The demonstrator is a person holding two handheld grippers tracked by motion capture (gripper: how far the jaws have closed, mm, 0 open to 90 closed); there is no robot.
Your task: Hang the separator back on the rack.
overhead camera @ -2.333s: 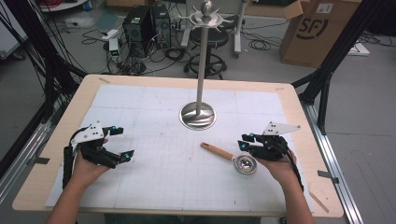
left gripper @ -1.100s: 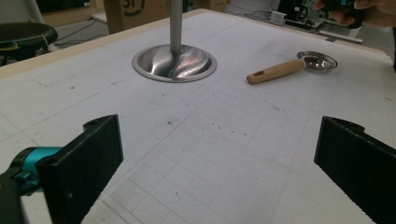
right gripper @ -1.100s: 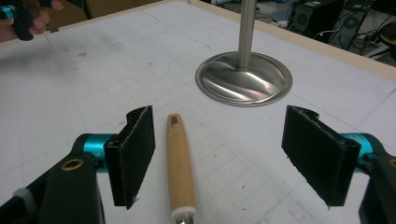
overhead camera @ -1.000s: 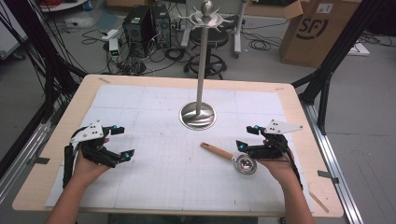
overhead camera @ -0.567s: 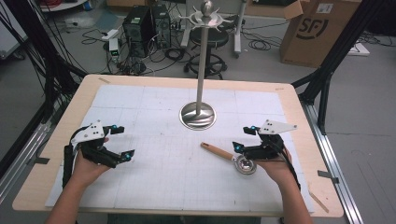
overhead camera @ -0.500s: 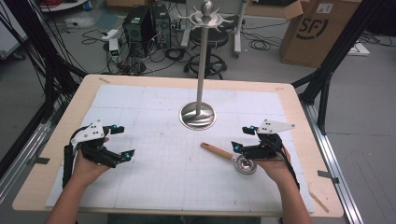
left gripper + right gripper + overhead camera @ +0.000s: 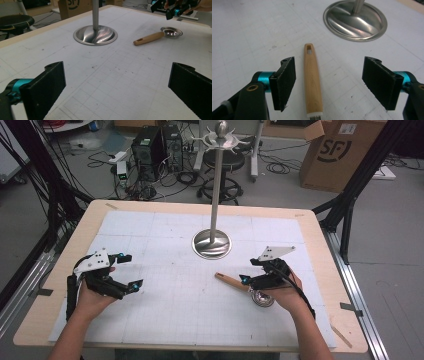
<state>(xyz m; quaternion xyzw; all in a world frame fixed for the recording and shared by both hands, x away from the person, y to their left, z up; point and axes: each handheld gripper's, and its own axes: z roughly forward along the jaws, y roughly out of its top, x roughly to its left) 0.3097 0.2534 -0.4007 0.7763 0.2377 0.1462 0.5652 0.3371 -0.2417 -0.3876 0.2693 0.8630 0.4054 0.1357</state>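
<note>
Though far off, cardboard box [image 7: 341, 152] ("SF")

Beyond my counter [image 7: 320, 227] lies a grey floor [image 7: 390, 245] strewn with cables [image 7: 280, 167], a computer tower [image 7: 147, 145], a stool [image 7: 227, 185] and a cardboard box [image 7: 340, 152].
</note>
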